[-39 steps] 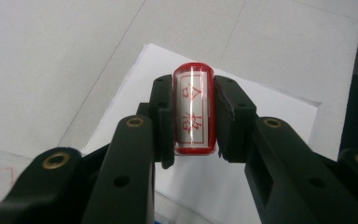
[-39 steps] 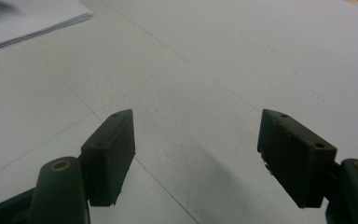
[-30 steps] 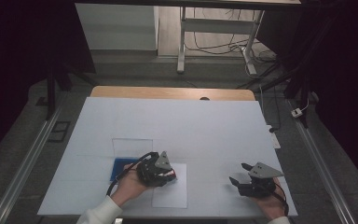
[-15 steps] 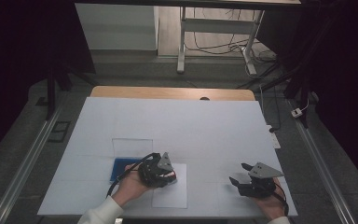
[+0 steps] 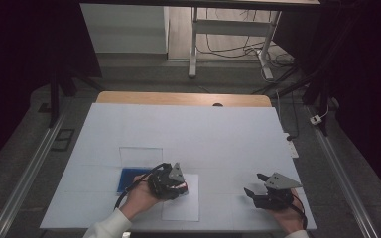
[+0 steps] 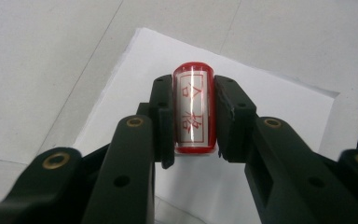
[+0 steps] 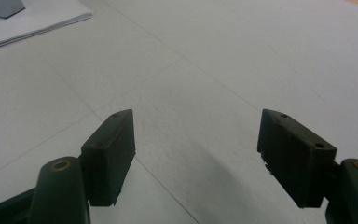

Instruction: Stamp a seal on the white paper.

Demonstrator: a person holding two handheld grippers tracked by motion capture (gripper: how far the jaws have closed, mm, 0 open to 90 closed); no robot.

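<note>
Fingers [image 6: 164, 122] of the left gripper [image 6: 193, 119] pinch a red stamp [image 6: 193, 112] from both sides, the pads pressed flat against its flanks. Seen in the left gripper view, the stamp is a short cylinder with a white label bearing red characters. Its long axis runs along the jaws, parallel to the fingers: one rounded end points away beyond the fingertips, the other end sits back toward the gripper body. The label faces up toward the camera. The stamp is held just above a white sheet of paper [image 6: 279, 107], which lies on the white table [image 6: 42, 60]; whether the far end touches the paper cannot be told.

From the high view, the left gripper [image 5: 171, 182] sits over the near left edge of the paper [image 5: 181, 210], with the person's left hand [image 5: 140, 197] wrapped around its body. A blue pad [image 5: 129, 179] lies just behind that hand, and a clear lid [image 5: 140, 156] stands at the pad's far edge.

Fingers [image 7: 113, 154] of the right gripper [image 7: 200, 156] are spread wide, with bare table between them. In the high view the right gripper [image 5: 258, 188] rests well apart from the stamp, to the right of the paper.
</note>
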